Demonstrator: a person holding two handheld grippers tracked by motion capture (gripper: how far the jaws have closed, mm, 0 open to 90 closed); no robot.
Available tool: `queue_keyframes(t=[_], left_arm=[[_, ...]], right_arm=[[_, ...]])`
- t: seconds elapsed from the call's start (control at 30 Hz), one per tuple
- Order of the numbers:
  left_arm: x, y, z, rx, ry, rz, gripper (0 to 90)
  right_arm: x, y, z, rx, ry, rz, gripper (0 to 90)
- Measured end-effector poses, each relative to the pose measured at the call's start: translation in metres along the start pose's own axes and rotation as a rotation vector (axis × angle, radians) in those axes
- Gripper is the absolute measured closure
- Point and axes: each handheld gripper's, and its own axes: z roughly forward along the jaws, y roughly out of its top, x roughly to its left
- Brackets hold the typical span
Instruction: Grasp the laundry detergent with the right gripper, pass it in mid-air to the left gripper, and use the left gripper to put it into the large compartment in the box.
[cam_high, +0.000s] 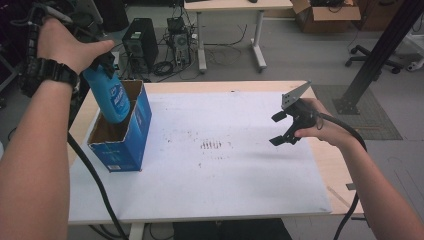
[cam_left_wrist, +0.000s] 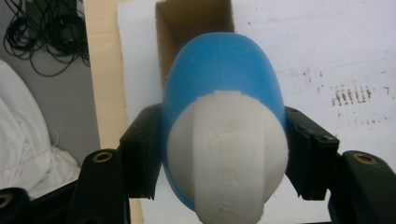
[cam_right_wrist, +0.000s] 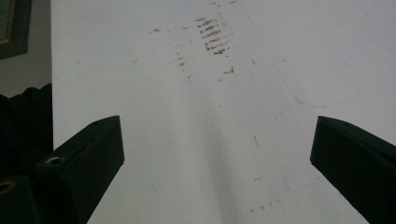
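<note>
While the right gripper (cam_high: 284, 128) hovers with its jaws spread wide and empty above the white sheet (cam_high: 240, 170) at the table's right side, the left gripper (cam_left_wrist: 224, 154) clamps a blue bottle (cam_high: 113, 101) by its white-capped top, its lower end dipping into the open blue carton (cam_high: 125, 145) at far left.

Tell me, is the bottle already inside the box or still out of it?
Partly in. The bottle, clamped by the left gripper, has its lower end below the rim of the open box; its upper body stands above the rim.
</note>
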Motion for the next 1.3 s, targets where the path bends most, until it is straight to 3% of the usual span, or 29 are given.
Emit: queue_keyframes(t=[0.27, 0.6, 0.87, 1.3], left_arm=[[0.010, -0.007, 0.025, 0.036, -0.002, -0.028, 38.0], [0.011, -0.018, 0.068, 0.087, -0.010, -0.039, 38.0], [0.009, -0.026, 0.100, 0.131, -0.017, -0.022, 38.0], [0.008, -0.035, 0.133, 0.166, -0.022, -0.033, 38.0]], right_arm=[[-0.003, -0.008, -0.004, 0.002, -0.012, 0.015, 2.9], [-0.003, -0.009, -0.005, 0.010, -0.014, 0.018, 3.0], [-0.003, -0.010, -0.008, 0.004, -0.022, 0.024, 3.0], [-0.003, -0.009, -0.006, 0.001, -0.016, 0.018, 3.0]])
